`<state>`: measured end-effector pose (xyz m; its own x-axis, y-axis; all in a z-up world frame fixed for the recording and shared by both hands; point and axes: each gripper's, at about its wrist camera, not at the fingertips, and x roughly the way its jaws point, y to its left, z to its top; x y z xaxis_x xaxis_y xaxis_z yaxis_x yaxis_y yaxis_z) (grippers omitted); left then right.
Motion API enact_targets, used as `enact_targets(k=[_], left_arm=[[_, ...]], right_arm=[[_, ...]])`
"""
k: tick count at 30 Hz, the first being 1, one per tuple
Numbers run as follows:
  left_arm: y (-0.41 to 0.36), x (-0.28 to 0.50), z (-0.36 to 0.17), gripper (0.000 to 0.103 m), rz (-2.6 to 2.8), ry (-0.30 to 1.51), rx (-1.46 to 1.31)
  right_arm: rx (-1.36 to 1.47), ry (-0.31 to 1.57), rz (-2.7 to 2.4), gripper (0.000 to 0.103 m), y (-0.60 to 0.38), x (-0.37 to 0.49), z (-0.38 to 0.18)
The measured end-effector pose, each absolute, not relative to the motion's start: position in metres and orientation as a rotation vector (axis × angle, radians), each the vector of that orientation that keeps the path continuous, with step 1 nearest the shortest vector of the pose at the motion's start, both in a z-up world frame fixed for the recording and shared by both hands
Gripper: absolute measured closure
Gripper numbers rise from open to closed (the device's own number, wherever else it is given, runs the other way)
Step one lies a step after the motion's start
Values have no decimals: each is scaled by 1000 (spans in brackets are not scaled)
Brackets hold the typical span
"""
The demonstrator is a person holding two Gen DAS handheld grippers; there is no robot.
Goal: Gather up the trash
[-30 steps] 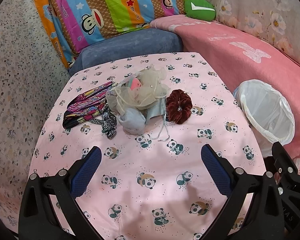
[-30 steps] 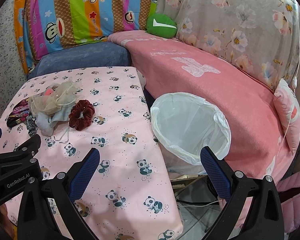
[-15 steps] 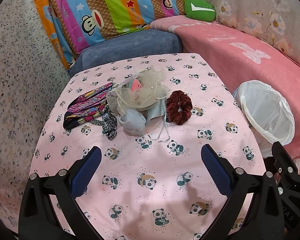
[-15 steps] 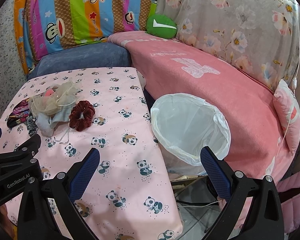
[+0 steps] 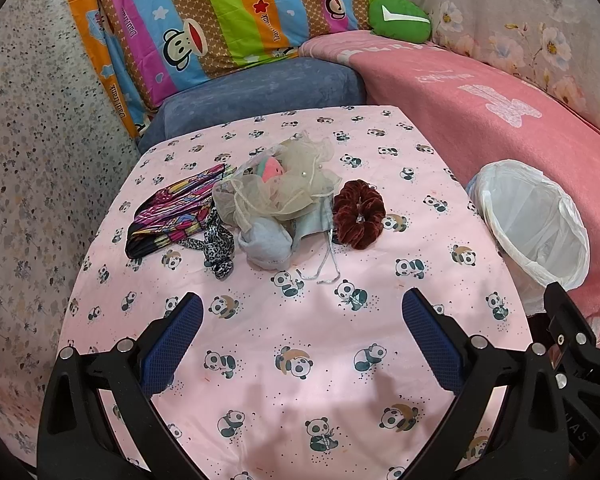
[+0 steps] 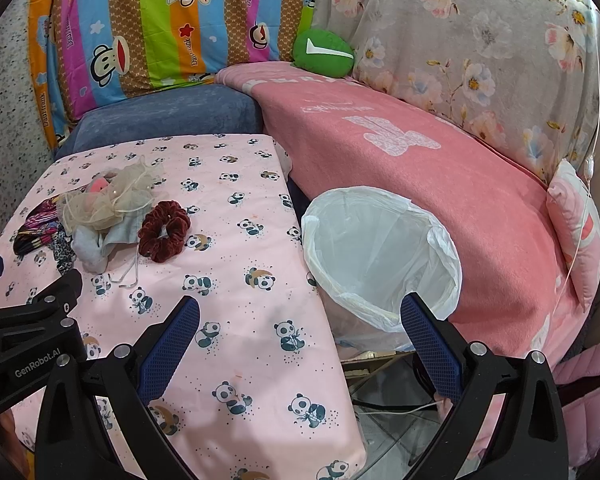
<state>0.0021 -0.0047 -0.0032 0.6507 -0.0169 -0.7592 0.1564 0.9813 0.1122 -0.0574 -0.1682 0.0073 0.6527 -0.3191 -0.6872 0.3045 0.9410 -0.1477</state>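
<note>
A pile lies on the panda-print table (image 5: 300,340): a beige mesh pouch (image 5: 284,188), a dark red scrunchie (image 5: 360,214), a grey face mask (image 5: 268,242), a leopard-print band (image 5: 218,248) and a colourful striped cloth (image 5: 172,212). My left gripper (image 5: 302,330) is open and empty, above the table in front of the pile. A white-lined trash bin (image 6: 380,256) stands to the right of the table. My right gripper (image 6: 300,334) is open and empty, between the table edge and the bin. The scrunchie (image 6: 164,230) and pouch (image 6: 112,200) show at its left.
A pink-covered sofa (image 6: 420,160) runs behind the bin, with a green cushion (image 6: 324,52) and a striped monkey-print pillow (image 6: 160,28). A blue cushion (image 5: 252,96) lies behind the table. A speckled wall (image 5: 28,160) is at the left. Cables lie on the floor (image 6: 396,408).
My left gripper has drifted slightly so the pile sits a little lower in its view. The right gripper has barely moved. Nothing was picked up.
</note>
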Motion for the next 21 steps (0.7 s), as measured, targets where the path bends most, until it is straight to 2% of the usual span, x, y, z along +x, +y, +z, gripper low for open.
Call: enact_targets(k=[21], left_arm=[[-7,3,-2,8,-101,857,173]], right_arm=[[-22,782,-356,7,-168,-58,9]])
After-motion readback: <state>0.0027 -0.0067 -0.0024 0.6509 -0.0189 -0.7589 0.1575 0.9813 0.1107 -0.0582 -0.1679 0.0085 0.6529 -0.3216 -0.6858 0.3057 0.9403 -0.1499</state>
